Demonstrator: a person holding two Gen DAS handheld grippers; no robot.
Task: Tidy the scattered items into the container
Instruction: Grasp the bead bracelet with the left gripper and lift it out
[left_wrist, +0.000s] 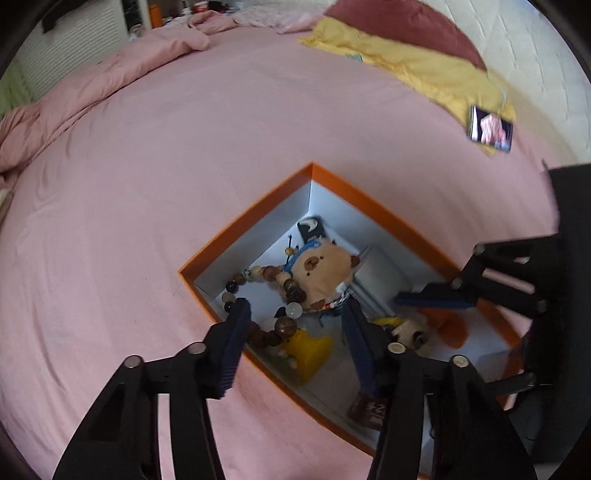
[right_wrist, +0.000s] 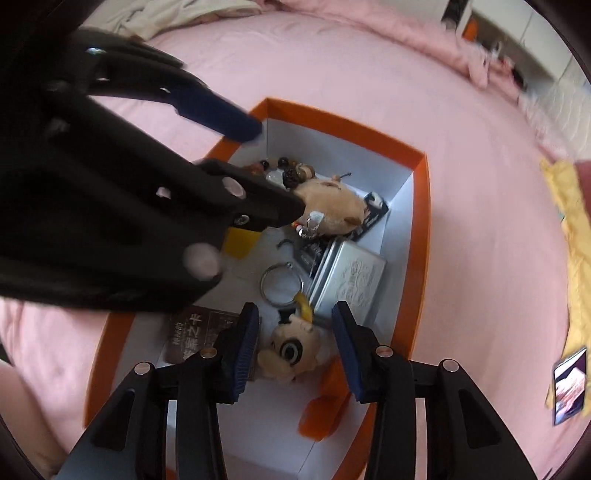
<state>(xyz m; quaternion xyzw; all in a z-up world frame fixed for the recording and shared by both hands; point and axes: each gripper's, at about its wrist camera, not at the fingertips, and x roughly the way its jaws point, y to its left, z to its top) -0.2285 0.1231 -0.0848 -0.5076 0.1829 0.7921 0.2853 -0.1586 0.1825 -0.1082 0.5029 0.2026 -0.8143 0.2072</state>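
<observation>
An orange box (left_wrist: 255, 218) with a white inside sits on the pink bed. In it lie a tan bear plush (left_wrist: 325, 269), a bead bracelet (left_wrist: 258, 275), a yellow piece (left_wrist: 310, 350), a silver tin (right_wrist: 347, 284), a key ring (right_wrist: 280, 284) and a dark card (right_wrist: 195, 332). My left gripper (left_wrist: 295, 325) hovers open over the box's near corner, above the beads and the yellow piece, holding nothing. My right gripper (right_wrist: 295, 343) straddles a big-eyed plush with an orange tail (right_wrist: 291, 350); the plush rests on the box floor, and a thin gap shows at the right pad.
A phone (left_wrist: 491, 129) with a lit screen lies on a yellow cloth (left_wrist: 406, 62) at the bed's far side. A crumpled pink duvet (left_wrist: 74, 96) is heaped at the far left. The left gripper (right_wrist: 279, 170) crosses the upper left of the right wrist view.
</observation>
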